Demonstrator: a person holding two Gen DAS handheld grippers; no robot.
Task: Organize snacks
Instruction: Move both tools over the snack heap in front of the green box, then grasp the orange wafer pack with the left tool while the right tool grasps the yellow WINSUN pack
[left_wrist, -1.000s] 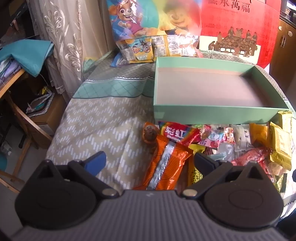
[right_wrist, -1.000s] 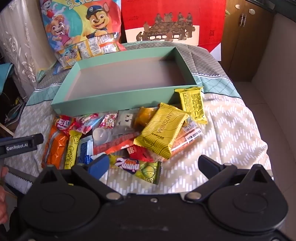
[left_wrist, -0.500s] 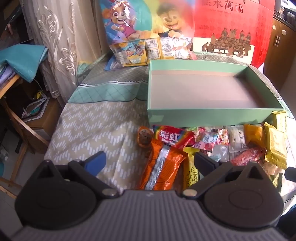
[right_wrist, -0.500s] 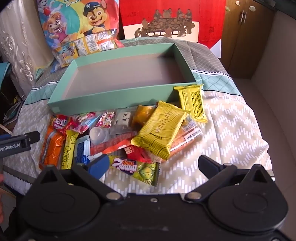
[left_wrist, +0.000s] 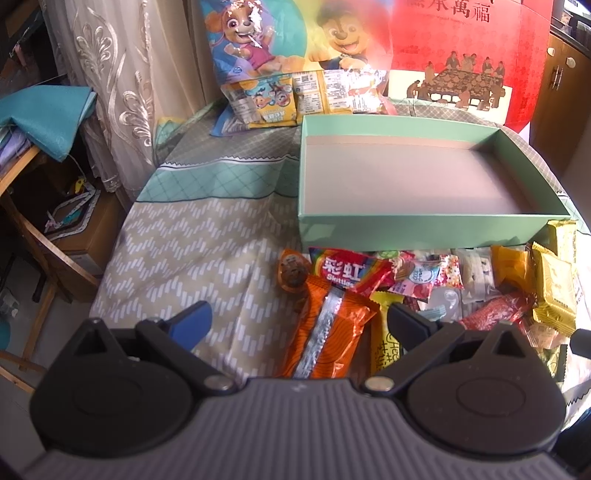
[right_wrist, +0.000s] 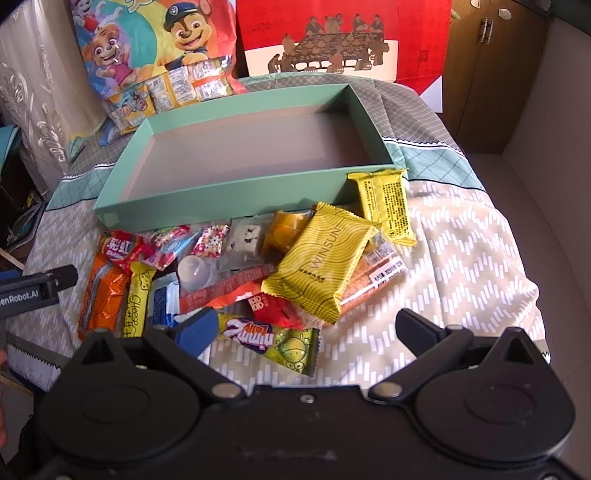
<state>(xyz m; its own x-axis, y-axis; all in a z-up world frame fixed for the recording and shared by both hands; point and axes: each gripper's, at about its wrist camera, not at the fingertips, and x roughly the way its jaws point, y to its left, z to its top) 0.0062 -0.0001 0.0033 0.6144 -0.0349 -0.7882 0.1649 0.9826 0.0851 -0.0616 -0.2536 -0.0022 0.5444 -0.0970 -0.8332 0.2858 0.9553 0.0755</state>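
An empty mint-green box (left_wrist: 424, 230) (right_wrist: 236, 205) sits on the patterned cloth. A pile of snacks lies in front of it: an orange packet (left_wrist: 325, 332) (right_wrist: 99, 295), a red Skittles bag (left_wrist: 343, 269), a yellow WINSUN packet (right_wrist: 321, 258), a yellow bar (right_wrist: 388, 206) and a green-purple candy pack (right_wrist: 273, 339). My left gripper (left_wrist: 295, 321) is open and empty above the orange packet. My right gripper (right_wrist: 306, 328) is open and empty above the candy pack. The left gripper's tip (right_wrist: 37, 288) shows at the left edge of the right wrist view.
A cartoon-dog snack bag (left_wrist: 295, 66) (right_wrist: 159, 55) and a red gift box (left_wrist: 461, 55) (right_wrist: 332, 40) stand behind the green box. A curtain (left_wrist: 110, 92) and a wooden table with blue cloth (left_wrist: 37, 122) are to the left. A brown cabinet (right_wrist: 491, 74) stands at the right.
Both grippers have shifted slightly back and to the side; the box and snacks sit a little differently in view. Both stay open and nothing has been picked up.
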